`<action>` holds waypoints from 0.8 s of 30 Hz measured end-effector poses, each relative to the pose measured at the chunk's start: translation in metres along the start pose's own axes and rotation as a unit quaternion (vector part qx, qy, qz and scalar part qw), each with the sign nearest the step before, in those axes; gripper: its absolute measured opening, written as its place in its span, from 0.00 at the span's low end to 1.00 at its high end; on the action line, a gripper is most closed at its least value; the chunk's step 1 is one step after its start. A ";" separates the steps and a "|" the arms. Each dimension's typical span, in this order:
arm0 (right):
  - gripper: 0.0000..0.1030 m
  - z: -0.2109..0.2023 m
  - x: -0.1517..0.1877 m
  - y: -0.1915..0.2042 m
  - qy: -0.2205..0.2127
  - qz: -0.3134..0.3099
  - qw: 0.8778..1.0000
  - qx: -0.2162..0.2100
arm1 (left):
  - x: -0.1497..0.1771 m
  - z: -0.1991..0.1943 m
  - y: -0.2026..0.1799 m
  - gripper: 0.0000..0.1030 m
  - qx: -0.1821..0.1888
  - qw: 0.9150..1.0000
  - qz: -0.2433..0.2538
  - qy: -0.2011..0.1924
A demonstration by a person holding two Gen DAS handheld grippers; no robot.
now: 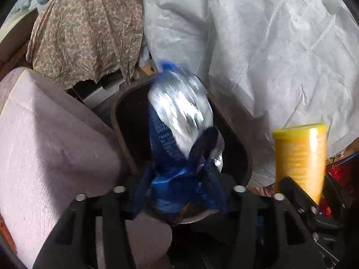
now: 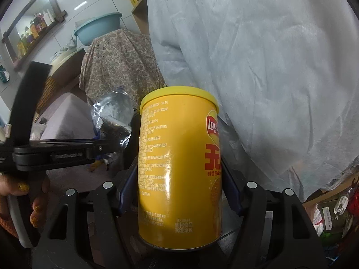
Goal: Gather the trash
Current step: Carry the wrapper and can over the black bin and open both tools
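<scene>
The left gripper sits low in the centre of its own view, pointing steeply down over the dark mouth of a bin. A crushed clear plastic bottle with a blue label and blue cap is blurred between its 2 fingers; the blur hides whether the pads press on it, so I cannot tell if the jaws grip it or stand loose around it. The bottle lies over the bin's opening, cap toward the upper middle of the frame.

The right gripper is clamped on a yellow chip can — its 2 blue-padded fingers press the can's sides, and the can stands upright in the centre of the right wrist view, yellow lid on top. In the left wrist view the same can shows at the right edge, just beside the bin.

In the right wrist view a hand with gold-painted nails holds the left gripper's handle at the lower left — the bottle is at its tip, left of the can.

A white crinkled sheet fills the upper right of both views. A paisley cloth drapes something at the upper left, with a teal basin above it. A pinkish cushion lies at the left, beside the bin.
</scene>
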State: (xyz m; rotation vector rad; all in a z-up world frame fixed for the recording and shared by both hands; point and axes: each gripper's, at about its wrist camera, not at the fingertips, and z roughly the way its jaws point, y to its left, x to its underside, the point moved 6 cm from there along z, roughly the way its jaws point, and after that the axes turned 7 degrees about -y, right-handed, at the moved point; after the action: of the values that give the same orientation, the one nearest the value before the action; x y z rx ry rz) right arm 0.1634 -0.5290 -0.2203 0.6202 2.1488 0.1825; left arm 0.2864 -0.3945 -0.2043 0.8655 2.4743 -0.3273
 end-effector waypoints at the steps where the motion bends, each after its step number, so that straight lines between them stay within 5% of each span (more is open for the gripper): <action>1: 0.65 0.005 0.003 -0.002 0.003 0.000 1.000 0.001 | -0.003 -0.001 -0.002 0.58 -0.003 1.000 0.003 -0.004; 11: 0.65 0.088 0.020 0.011 0.071 -0.014 0.997 -0.011 | -0.014 -0.052 0.001 0.73 -0.008 0.996 -0.012 -0.084; 24: 0.65 0.181 0.060 0.041 0.165 -0.083 0.982 0.040 | 0.001 -0.079 0.007 0.74 -0.001 0.995 -0.025 -0.100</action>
State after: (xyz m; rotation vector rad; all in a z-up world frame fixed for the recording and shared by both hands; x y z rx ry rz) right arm 0.2905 -0.4801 -0.3597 0.4785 2.5267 0.1145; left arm 0.2609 -0.3587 -0.1376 0.7340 2.3132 -0.4069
